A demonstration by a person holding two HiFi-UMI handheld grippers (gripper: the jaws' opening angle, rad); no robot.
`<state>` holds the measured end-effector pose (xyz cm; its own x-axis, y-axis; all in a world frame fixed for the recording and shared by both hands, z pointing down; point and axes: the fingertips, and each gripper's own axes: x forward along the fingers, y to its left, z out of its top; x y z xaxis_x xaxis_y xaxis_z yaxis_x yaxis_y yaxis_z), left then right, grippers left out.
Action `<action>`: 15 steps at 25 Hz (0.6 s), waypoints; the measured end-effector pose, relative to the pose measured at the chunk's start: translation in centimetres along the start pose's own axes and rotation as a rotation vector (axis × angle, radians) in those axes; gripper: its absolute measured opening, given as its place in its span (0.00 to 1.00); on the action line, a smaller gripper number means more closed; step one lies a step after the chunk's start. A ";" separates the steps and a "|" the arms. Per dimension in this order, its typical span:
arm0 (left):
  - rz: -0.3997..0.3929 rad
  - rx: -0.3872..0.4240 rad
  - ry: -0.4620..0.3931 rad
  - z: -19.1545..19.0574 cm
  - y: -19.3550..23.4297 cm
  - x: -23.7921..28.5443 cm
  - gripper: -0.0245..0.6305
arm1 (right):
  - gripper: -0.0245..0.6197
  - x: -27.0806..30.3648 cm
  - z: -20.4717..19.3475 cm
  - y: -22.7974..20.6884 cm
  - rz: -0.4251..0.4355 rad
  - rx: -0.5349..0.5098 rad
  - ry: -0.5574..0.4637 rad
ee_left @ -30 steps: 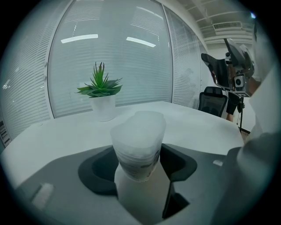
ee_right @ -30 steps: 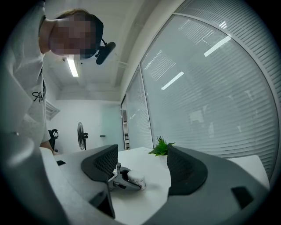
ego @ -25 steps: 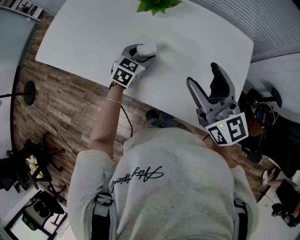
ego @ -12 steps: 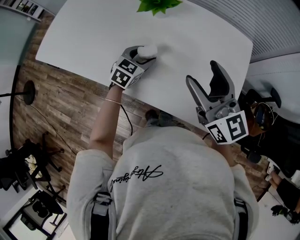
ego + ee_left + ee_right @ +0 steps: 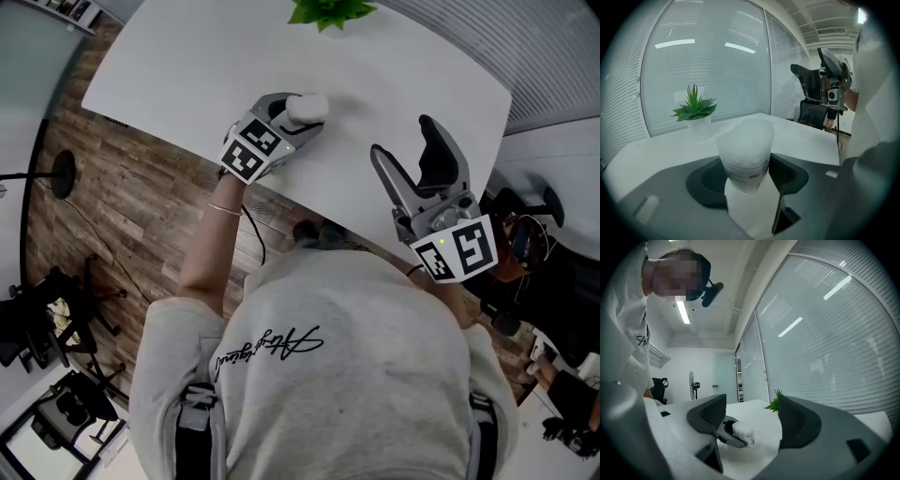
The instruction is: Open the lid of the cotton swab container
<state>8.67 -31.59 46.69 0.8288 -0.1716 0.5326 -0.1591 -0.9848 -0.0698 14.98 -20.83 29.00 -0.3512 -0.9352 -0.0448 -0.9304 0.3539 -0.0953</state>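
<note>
The cotton swab container (image 5: 306, 108) is a small translucent white tub with its lid on, at the middle of the white table (image 5: 187, 66). My left gripper (image 5: 292, 114) is shut on its lower part. In the left gripper view the container (image 5: 745, 152) stands upright between the dark jaws. I cannot tell if its base rests on the table. My right gripper (image 5: 403, 142) hovers open to the right, over the table's near edge, with nothing between its fingers. The right gripper view looks across at the container (image 5: 743, 432) from a distance.
A small green plant in a white pot (image 5: 330, 11) stands at the table's far edge, also visible as the plant (image 5: 696, 115) behind the container. Windows with blinds lie beyond the table. Wooden floor and dark equipment (image 5: 37, 328) are at the left.
The head view has shifted slightly. The left gripper still holds the container in about the same place, and the right gripper has stayed open and barely moved.
</note>
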 end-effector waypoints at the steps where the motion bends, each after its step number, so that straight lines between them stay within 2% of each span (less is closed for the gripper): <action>1: 0.003 0.002 -0.008 0.4 -0.1 -0.4 0.44 | 0.55 0.1 0.1 0.1 0.006 -0.001 -0.002; 6: 0.009 -0.015 -0.031 2.1 -0.5 -2.1 0.44 | 0.55 0.6 0.4 0.7 0.047 -0.007 -0.011; 10: 0.007 0.017 -0.013 3.2 -1.4 -3.4 0.44 | 0.55 1.0 0.4 1.2 0.073 -0.018 -0.010; 15: 0.009 0.026 -0.044 5.3 -2.4 -5.4 0.44 | 0.54 1.3 0.4 1.8 0.106 -0.022 -0.011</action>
<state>7.44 -28.40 39.49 0.8501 -0.1808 0.4946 -0.1532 -0.9835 -0.0962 12.92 -21.42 28.37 -0.4469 -0.8923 -0.0643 -0.8901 0.4507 -0.0677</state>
